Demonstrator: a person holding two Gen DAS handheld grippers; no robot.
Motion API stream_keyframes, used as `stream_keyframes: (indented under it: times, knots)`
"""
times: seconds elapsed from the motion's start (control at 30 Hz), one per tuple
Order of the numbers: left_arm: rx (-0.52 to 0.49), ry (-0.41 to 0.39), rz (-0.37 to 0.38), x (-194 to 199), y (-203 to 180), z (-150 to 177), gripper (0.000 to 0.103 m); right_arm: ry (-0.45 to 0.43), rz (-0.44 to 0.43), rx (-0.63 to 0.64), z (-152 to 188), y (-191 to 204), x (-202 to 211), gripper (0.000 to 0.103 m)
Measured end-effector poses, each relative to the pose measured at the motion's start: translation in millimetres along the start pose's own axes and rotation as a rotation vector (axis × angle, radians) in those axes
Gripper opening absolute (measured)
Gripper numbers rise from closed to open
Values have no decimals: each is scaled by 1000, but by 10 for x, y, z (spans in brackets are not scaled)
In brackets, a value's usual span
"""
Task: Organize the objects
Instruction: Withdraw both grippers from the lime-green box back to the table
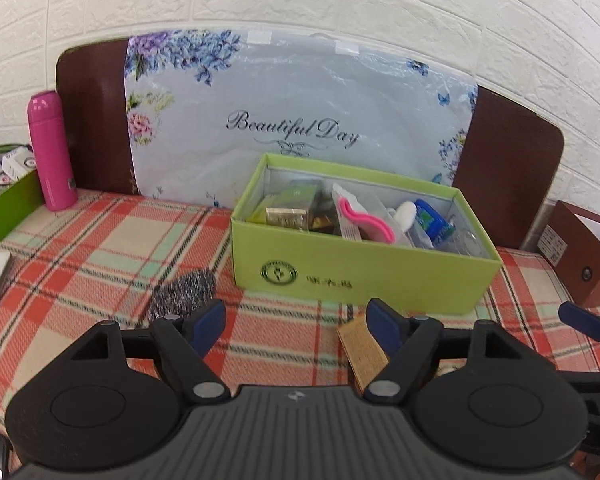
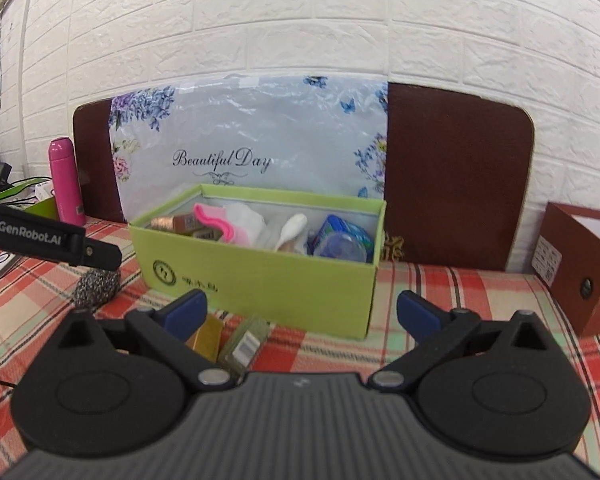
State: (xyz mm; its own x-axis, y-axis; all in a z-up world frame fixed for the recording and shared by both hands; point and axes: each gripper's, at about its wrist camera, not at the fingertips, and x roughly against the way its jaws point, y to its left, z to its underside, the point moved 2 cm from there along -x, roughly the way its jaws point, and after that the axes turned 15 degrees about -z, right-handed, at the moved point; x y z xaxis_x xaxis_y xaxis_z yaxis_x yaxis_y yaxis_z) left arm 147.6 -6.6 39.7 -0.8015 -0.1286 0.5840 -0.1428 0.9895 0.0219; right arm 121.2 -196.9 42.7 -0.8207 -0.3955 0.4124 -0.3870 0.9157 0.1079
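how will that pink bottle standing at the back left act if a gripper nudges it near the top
The pink bottle stands upright, tall and narrow, so a high push would probably tip it. Its round body would likely roll on the plaid cloth. The smooth, glossy-looking surface may slip between the fingers.

The green box [image 1: 360, 268] is blocking the way ahead; a gold packet [image 1: 362, 350] and a grey scrubber [image 1: 182, 292] are lying before it, leaving bare cloth [image 1: 284, 344] between them.

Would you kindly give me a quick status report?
Left gripper and right gripper open, empty. Gold box and scourer lie before green box. Path unobstructed.
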Motion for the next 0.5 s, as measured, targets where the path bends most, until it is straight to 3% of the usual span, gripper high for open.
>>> stream_keyframes:
  times: [0.23, 0.5]
  knots:
    - [10, 78, 34, -28, 81, 385, 80, 33, 5, -69, 358, 9, 224, 103]
    - [-31, 185, 56, -175, 17, 773, 80, 163, 4, -135, 915, 39, 321, 103]
